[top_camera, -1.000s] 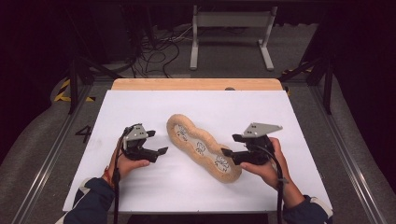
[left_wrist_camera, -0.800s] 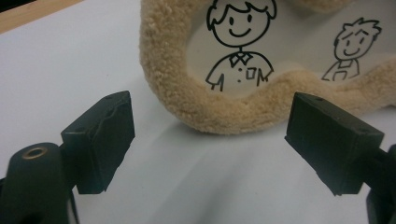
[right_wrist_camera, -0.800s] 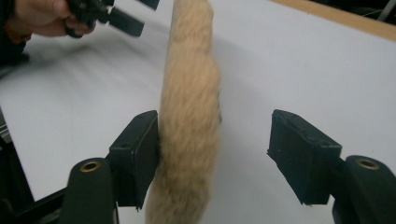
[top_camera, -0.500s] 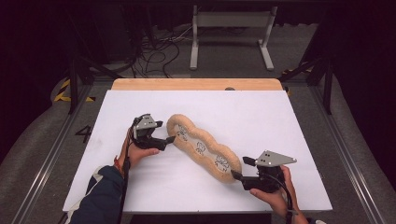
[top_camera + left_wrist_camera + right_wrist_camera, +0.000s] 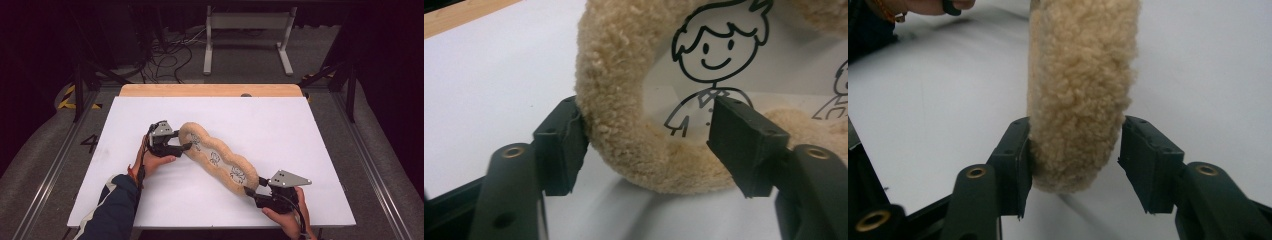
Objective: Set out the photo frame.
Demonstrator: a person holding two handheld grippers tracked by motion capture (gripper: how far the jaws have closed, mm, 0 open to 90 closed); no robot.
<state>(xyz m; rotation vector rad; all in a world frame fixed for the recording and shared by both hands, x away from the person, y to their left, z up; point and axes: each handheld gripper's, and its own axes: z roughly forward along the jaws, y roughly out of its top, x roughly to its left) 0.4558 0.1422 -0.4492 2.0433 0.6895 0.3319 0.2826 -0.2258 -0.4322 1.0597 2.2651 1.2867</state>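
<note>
Long tan fleece-rimmed pad (image 5: 220, 159): curly, woolly pile, matt and rough; inner panels (image 5: 724, 65) smooth, white, printed with black line figures. White rectangular table sheet (image 5: 280, 130): smooth, matt, paper-like. Pale wooden strip (image 5: 210, 90) along far edge: bare, matt grain. Black plastic jaws of left gripper (image 5: 649, 145) and right gripper (image 5: 1075, 165): matt, with brass-coloured metal inserts.

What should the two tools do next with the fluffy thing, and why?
Probably squeeze both shut. The left tool and right tool each straddle one end of the fluffy cushion, and their jaws have just been closing. On each, one pad touches the fleece while the other stands apart, so neither grips it firmly enough to lift yet.
</note>
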